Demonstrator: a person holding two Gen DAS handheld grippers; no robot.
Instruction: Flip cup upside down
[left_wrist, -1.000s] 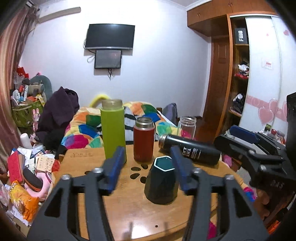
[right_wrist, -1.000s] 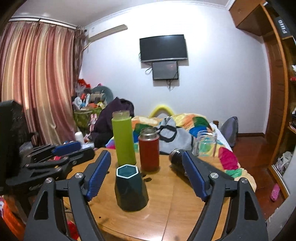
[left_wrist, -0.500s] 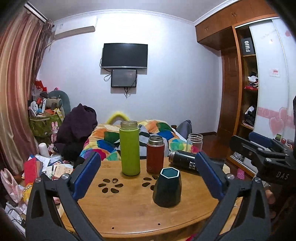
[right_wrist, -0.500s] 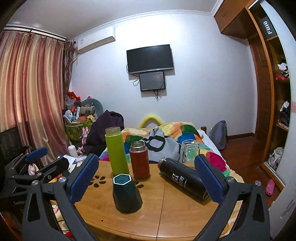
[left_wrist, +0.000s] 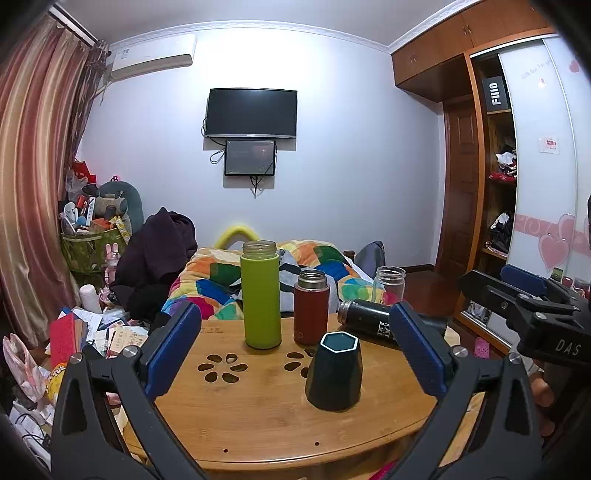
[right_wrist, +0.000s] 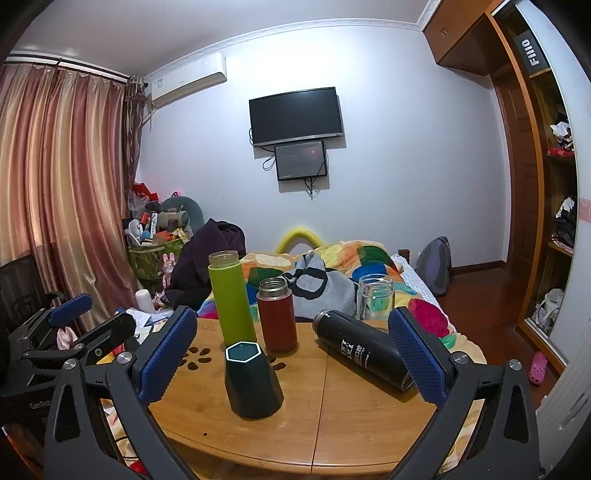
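Now 1 cup (left_wrist: 334, 371) upright, 3 bottles, 1 jar (left_wrist: 389, 281), both tongs wide open, empty.

The cup (left_wrist: 333, 371) stands on the bench (left_wrist: 258, 413) at its near middle. Behind it stand the tall bottle (left_wrist: 260, 294) to the left and the short flask (left_wrist: 311, 307) just right of that. The dark bottle (right_wrist: 364, 349) lies on its side to the right, with the glass jar (right_wrist: 375, 296) behind it. A bed (left_wrist: 321, 260) lies beyond the bench.
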